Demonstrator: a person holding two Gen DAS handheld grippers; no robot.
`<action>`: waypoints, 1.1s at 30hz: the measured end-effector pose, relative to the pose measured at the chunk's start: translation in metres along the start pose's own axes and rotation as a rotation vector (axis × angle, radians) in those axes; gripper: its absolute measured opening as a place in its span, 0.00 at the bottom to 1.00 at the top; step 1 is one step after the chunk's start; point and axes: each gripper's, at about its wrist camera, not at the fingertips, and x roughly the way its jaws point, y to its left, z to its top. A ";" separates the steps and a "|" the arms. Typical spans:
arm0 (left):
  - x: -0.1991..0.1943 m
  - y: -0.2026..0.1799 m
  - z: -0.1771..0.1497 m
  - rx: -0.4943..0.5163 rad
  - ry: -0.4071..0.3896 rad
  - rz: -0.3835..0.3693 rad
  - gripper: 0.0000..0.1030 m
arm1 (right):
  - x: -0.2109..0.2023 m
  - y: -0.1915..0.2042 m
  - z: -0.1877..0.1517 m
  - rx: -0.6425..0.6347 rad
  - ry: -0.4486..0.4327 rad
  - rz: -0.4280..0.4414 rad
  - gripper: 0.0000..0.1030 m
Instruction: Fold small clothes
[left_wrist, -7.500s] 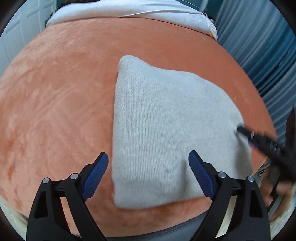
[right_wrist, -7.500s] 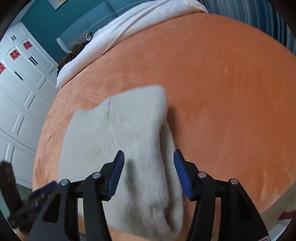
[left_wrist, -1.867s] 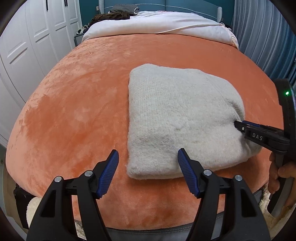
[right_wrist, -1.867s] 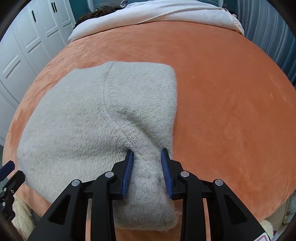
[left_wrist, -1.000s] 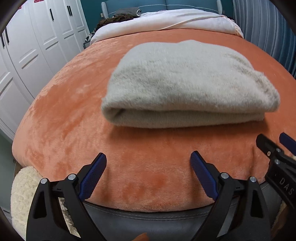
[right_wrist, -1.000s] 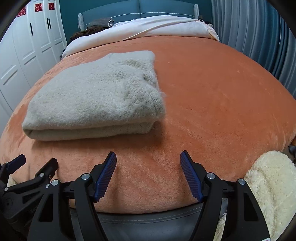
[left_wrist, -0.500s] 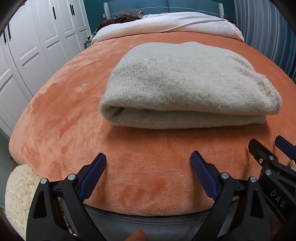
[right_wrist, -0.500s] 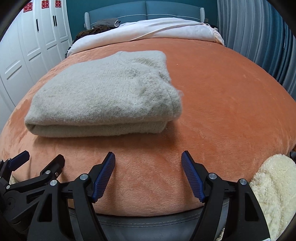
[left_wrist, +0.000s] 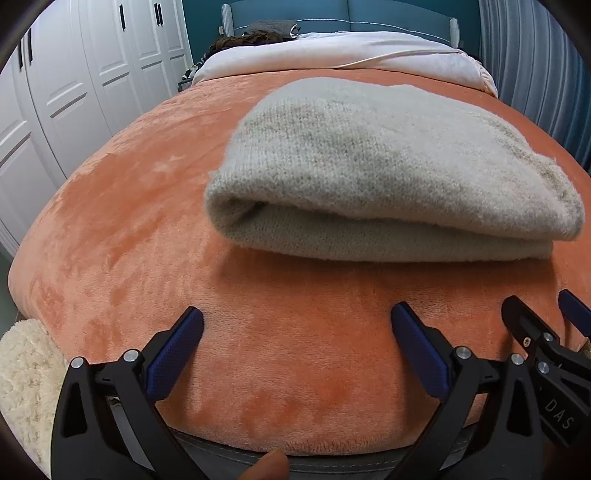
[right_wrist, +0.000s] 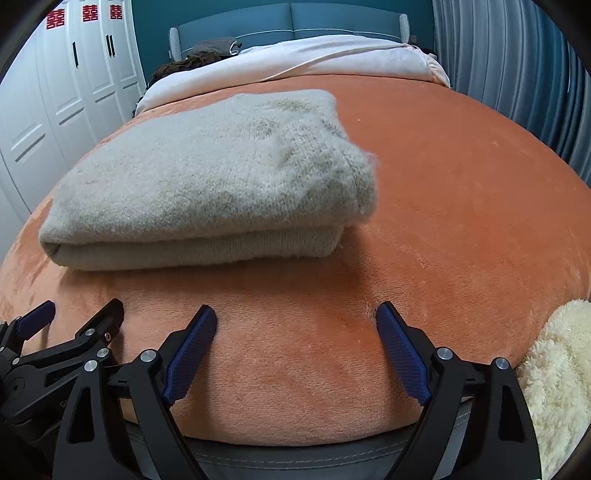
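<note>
A folded beige knit sweater (left_wrist: 384, 173) lies on the orange plush blanket (left_wrist: 155, 236) of the bed; it also shows in the right wrist view (right_wrist: 207, 184). My left gripper (left_wrist: 295, 317) is open and empty, low over the blanket just in front of the sweater's folded edge, apart from it. My right gripper (right_wrist: 295, 314) is open and empty, also in front of the sweater. The right gripper's tips show at the right of the left wrist view (left_wrist: 546, 314), and the left gripper's tips show at the left of the right wrist view (right_wrist: 70, 317).
White wardrobe doors (left_wrist: 74, 92) stand to the left, a blue curtain (right_wrist: 517, 74) to the right. A white duvet (left_wrist: 351, 55) and headboard lie at the far end. A cream fluffy rug (right_wrist: 561, 369) lies below the near bed edge.
Both grippers let go of the sweater, opened and dropped back low at the near bed edge. In the last half second both views edged slightly closer to the folded sweater.
</note>
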 end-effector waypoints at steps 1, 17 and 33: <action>0.000 -0.001 0.000 -0.001 0.000 0.000 0.96 | 0.000 -0.001 0.001 0.000 0.000 0.002 0.84; 0.001 -0.001 0.000 -0.002 0.002 0.001 0.96 | 0.001 0.000 0.000 0.000 -0.001 0.001 0.84; 0.003 0.001 0.000 -0.001 0.000 0.003 0.96 | 0.000 0.000 0.000 0.000 -0.001 0.000 0.84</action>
